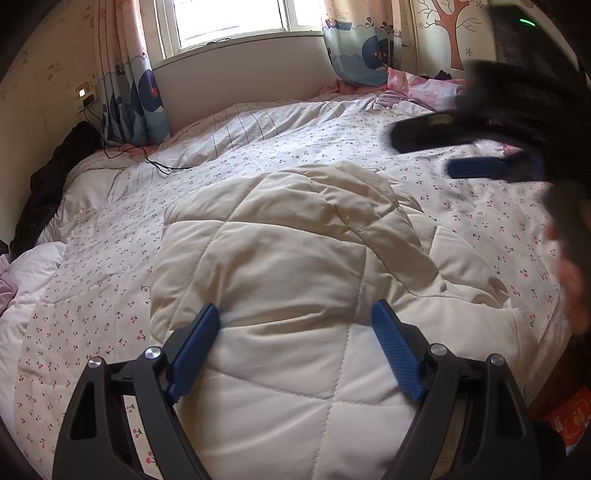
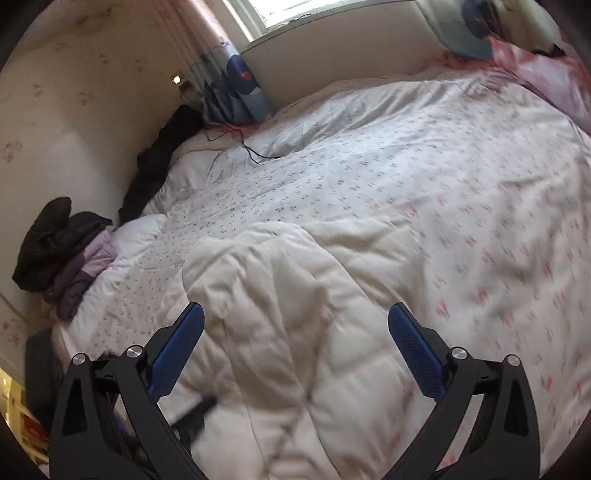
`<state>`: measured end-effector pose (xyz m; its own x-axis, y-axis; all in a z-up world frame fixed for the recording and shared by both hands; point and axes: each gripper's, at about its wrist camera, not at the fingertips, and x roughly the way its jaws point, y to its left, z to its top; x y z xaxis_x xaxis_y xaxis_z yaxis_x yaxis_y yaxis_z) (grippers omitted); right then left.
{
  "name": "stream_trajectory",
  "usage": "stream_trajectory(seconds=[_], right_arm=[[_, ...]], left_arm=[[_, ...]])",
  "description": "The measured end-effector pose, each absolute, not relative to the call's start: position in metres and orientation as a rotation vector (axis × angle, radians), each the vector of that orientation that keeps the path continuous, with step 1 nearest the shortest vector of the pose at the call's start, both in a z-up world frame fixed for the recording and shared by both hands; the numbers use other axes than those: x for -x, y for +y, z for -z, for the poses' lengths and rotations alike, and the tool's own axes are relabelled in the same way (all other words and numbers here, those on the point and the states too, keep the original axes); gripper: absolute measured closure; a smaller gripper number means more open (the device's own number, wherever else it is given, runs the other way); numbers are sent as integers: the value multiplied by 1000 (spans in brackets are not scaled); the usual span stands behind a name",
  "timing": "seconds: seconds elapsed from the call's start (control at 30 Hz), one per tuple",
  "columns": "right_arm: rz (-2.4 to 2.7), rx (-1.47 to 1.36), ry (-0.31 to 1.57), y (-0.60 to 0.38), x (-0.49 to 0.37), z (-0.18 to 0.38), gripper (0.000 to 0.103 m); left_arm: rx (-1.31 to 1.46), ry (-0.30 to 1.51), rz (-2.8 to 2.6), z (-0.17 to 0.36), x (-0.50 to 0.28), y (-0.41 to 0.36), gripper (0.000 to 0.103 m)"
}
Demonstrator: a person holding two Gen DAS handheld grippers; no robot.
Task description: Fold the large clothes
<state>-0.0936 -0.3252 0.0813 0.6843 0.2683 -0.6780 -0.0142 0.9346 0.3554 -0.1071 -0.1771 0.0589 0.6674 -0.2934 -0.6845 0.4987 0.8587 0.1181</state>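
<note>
Hovering with its blue pads apart and nothing between them, the left tool (image 1: 293, 314) sits above the near part of a cream quilted coat (image 1: 295, 258); the right tool (image 2: 295, 314), also spread and empty, hangs over the same coat; beyond both stretches the cherry-print bed cover (image 1: 295, 147); farthest, a window (image 1: 229, 18).

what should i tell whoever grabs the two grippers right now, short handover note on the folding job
Left gripper: open, fingers astride the cream quilted garment, not pinching it.
Right gripper: open, holding nothing, blurred above the garment's right side.
Garment: lies bunched on the cherry-print duvet, near the bed's front edge.
Done: it looks partly folded over; how far is unclear.
Left: grip an edge, finish the folds, flatten. A dark and purple clothes pile waits by the wall.
</note>
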Motion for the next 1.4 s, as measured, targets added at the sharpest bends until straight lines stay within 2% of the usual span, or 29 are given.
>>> stream_trajectory(seconds=[0.07,0.17,0.33,0.47,0.57,0.63,0.73,0.83,0.93,0.97,1.07,1.1,1.13,1.23,1.33,1.4], right_arm=[[-105,-279,906,-316,67,-36,7],[-173,-411,906,-334,59,2,6],[-144,-402,941,-339,70,-22,6],[-161,-372,826,-336,132,-67,6],[-161,-196,975,-313,142,-34,6],[-175,-308,1000,-333,144,-26,6],[-139,-352,946,-347,149,-46,6],[-106,-364,929,-352,141,-52,6],[-109,-420,1033,-350,120,-19,6],[-153,-529,1044,-353,116,0,6],[-175,-610,985,-354,111,7,6],[-183,-628,972,-349,106,5,6],[-199,-631,967,-343,100,4,6],[-334,-651,958,-304,71,2,6],[-420,-532,1001,-245,49,6,6],[-401,-342,1055,-214,42,9,6]], left_arm=[[-304,707,457,-59,108,-176,22],[-307,713,467,-55,107,-179,22],[-278,743,476,-57,103,-176,21],[-176,793,525,-74,98,-151,21],[11,806,525,-89,92,-111,19],[198,848,471,-91,79,-71,19],[406,928,410,-81,59,-28,19],[361,1021,410,-59,42,-31,17],[404,1143,503,-26,28,-53,11],[437,1161,528,-21,26,-59,10],[304,1089,532,-41,38,-77,11],[251,1051,531,-52,44,-80,15],[216,1022,522,-61,48,-78,19],[126,921,439,-96,54,-53,20],[78,892,320,-111,54,-13,20],[91,975,243,-88,52,14,20]])
